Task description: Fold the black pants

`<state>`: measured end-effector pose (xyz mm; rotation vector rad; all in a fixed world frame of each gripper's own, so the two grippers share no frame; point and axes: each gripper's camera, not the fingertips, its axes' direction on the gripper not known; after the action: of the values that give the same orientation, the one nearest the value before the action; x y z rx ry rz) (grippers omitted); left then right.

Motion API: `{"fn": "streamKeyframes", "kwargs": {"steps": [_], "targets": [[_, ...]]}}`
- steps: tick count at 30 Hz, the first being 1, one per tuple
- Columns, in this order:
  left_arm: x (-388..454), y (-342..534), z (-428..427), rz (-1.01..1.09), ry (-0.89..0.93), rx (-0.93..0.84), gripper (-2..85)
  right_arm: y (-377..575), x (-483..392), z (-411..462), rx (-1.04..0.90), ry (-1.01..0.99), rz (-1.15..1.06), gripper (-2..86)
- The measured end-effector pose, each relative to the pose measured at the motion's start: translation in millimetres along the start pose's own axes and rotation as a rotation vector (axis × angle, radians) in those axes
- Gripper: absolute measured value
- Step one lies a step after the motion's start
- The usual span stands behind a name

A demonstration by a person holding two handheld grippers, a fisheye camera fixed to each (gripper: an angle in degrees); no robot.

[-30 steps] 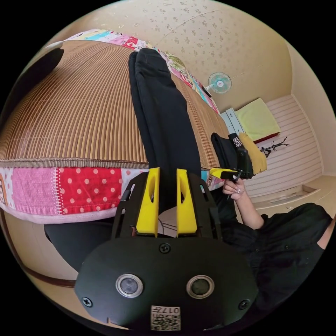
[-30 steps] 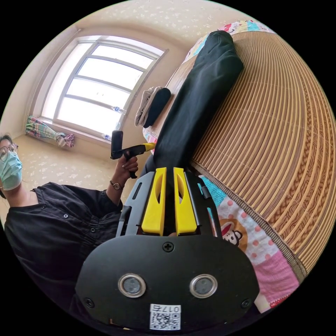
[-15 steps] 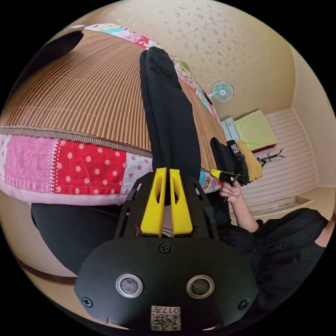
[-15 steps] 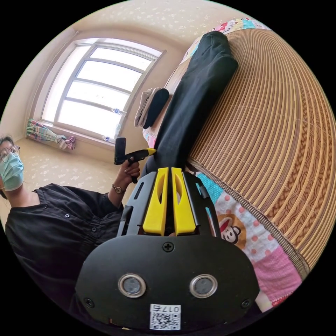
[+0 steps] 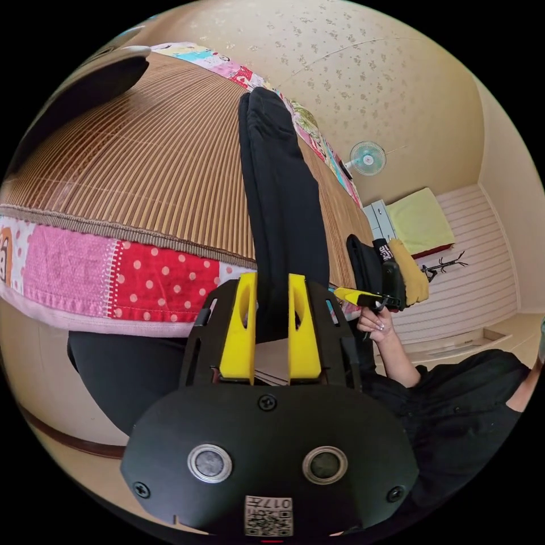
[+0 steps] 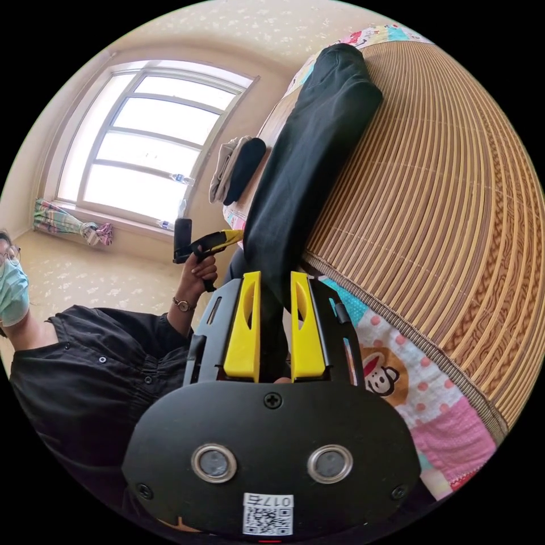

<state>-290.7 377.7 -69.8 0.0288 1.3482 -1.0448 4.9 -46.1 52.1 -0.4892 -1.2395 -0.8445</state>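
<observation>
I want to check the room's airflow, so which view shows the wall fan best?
The left gripper view: the wall fan hangs on the wall beyond the black pants. The right gripper view faces the window instead.

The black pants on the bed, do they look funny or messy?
A little. The long black pants lie flat and doubled along the brown bamboo mat, but one end hangs off the bed's edge, between the open left gripper.

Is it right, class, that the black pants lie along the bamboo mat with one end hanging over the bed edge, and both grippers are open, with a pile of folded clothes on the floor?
Not quite. The folded clothes sit on the bed, not the floor, as the left gripper view shows. The pants do lie along the mat, and the left gripper and right gripper are open.
</observation>
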Motion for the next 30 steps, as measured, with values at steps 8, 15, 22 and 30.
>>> {"fn": "streamKeyframes", "kwargs": {"steps": [8, 15, 22, 30], "targets": [[-27, -17, 39, -0.085, 0.095, -0.119, 10.2, -14, 21, 28, 0.028, -0.058, 0.107, 8.9], [-17, -8, 40, -0.117, 0.061, -0.062, 8.0, -14, 19, 31, 0.044, -0.03, 0.112, 4.1], [-8, 0, 30, -0.12, -0.02, -0.047, 9.0, -10, 22, 21, 0.051, -0.073, 0.12, 2.4], [-1, 2, 49, -0.071, -0.013, -0.156, 8.9, -7, 19, 32, 0.03, -0.046, 0.057, 2.5]]}}
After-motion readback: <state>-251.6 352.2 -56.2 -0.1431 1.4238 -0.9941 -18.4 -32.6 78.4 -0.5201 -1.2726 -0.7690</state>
